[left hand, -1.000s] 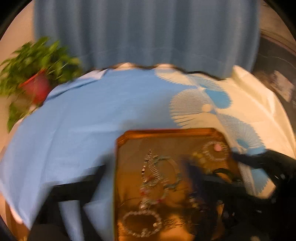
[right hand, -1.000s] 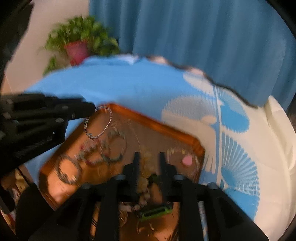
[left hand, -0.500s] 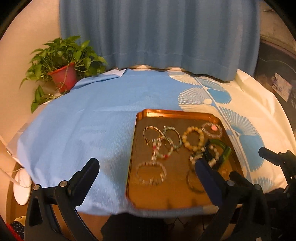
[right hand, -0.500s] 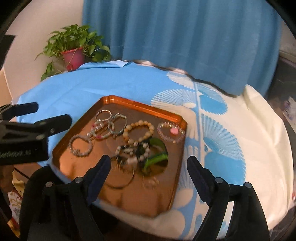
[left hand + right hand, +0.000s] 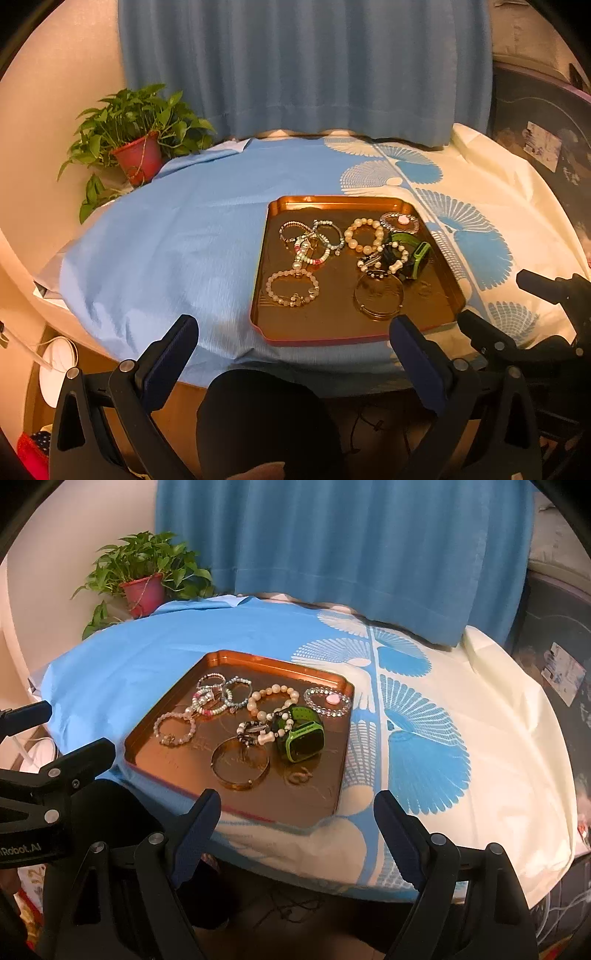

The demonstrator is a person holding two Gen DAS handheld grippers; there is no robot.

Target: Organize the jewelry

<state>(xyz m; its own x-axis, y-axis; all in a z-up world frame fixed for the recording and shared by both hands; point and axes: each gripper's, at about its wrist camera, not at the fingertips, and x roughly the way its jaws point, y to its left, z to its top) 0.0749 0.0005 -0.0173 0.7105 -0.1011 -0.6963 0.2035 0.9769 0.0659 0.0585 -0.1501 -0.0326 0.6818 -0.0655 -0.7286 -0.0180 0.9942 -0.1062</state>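
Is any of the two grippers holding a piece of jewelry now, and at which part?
Nothing is held. The left gripper and right gripper are both open and empty; all jewelry lies in the copper tray.

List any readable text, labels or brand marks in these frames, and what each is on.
"Robot.AI" in white, start cut off by the frame edge: on the black body of the left gripper, in the right wrist view.
Poster on the dark wall at right: print too small to read.
Green watch in the tray: screen dark, nothing legible.
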